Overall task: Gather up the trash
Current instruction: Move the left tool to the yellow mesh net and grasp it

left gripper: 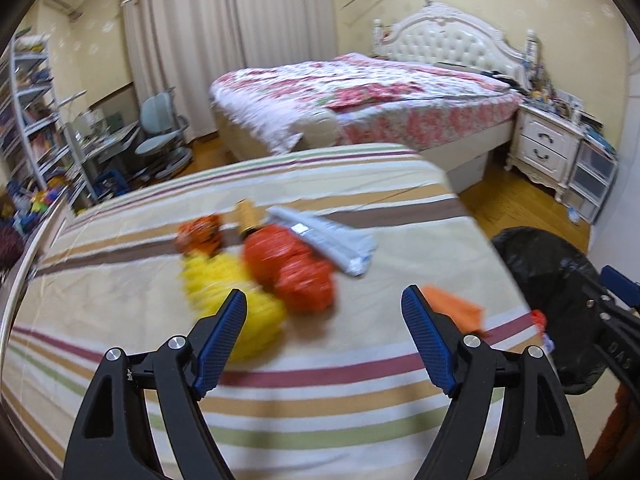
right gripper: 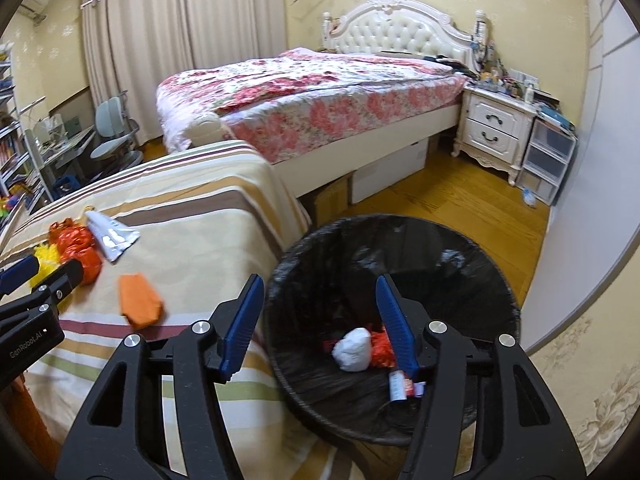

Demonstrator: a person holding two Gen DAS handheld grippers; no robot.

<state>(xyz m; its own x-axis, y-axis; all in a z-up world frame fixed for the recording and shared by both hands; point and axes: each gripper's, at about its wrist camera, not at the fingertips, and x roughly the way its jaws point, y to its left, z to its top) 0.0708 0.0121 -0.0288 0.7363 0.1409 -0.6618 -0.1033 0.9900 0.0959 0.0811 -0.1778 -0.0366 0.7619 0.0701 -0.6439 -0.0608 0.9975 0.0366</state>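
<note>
over the striped table, both hand-held grippers empty

on the striped table (left gripper: 280, 400) a loose cluster of trash lies toward the far side: a yellow crinkled wrapper (left gripper: 236, 300), a red crumpled bag (left gripper: 292, 268), a smaller orange-and-dark wrapper (left gripper: 200, 232) and a silver foil packet (left gripper: 328, 240) that rests against the red bag. nearer the table's right edge, apart from the cluster, lies an orange piece (right gripper: 140, 300).

the left hand-held gripper (left gripper: 324, 340) hangs above the table with its blue pads well apart and nothing between them; the yellow wrapper shows just past its left finger. this view is blurred, so fine detail on the wrappers cannot be read.

beside the table's right edge stands a bin lined with a black bag (right gripper: 480, 264). inside it lie a white crumpled wad (right gripper: 352, 348), a red scrap (right gripper: 380, 350) touching it, and a small printed packet (right gripper: 398, 386). the right hand-held gripper (right gripper: 320, 324) points down over the bin's near rim, its fingers spread and holding nothing; the left finger sits over the table edge, the right one over the bin's opening.

behind the table are a bed with a floral cover (right gripper: 320, 100) and a white nightstand (right gripper: 492, 128).
</note>
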